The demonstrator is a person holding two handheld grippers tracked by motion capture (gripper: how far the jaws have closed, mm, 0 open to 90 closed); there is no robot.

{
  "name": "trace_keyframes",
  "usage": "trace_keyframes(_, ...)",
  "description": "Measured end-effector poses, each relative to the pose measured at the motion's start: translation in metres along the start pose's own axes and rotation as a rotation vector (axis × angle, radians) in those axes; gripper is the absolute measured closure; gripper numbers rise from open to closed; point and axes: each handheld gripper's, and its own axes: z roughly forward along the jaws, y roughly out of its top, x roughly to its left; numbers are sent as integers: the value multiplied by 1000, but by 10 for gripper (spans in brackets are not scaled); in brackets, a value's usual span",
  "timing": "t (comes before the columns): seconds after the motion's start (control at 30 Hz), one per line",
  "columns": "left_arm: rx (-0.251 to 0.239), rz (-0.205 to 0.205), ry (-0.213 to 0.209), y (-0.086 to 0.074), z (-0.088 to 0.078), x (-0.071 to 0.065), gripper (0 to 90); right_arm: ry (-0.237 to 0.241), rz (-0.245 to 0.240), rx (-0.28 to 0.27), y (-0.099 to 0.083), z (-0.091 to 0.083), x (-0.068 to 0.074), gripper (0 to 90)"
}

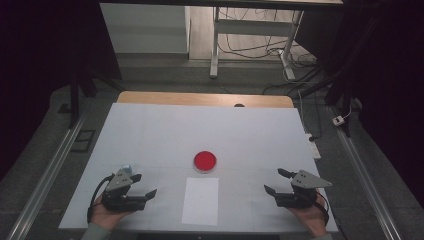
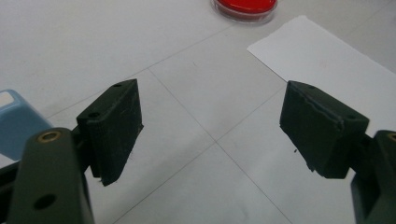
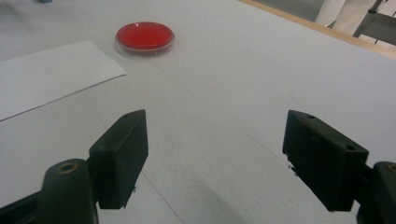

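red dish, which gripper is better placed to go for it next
Probably the left gripper, narrowly. Both are open and empty on the table, either side of the paper. The red dish lies slightly nearer the left; the right gripper has a slightly longer reach.

The worktop (image 1: 150, 135) is a matt white board scored with fine seams, and a strip of pale wood (image 1: 200, 98) shows at its far edge. The sheet (image 1: 201, 200) lying on it looks like plain matt paper. The round dish (image 1: 205, 161) is clear glossy plastic with a smooth, shiny red filling. The left gripper (image 2: 210, 126) and the right gripper (image 3: 215, 154) have jaws of dull black, slightly scuffed rubbery material. A small object (image 2: 16, 123) is smooth pale-blue plastic.
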Motion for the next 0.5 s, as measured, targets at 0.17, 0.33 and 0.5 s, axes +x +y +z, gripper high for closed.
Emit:
trace_keyframes(0.17, 4, 0, 2, -1, 0, 0, 214, -4, 4, 4, 0, 0, 0, 241)
trace_keyframes(0.33, 1, 1, -4, 0, -1, 0, 214, -11, 6, 15, 0, 1, 1, 248)
trace_keyframes(0.5, 4, 2, -5, 1, 0, 0, 214, -9, 1, 21, 0, 3, 2, 250)
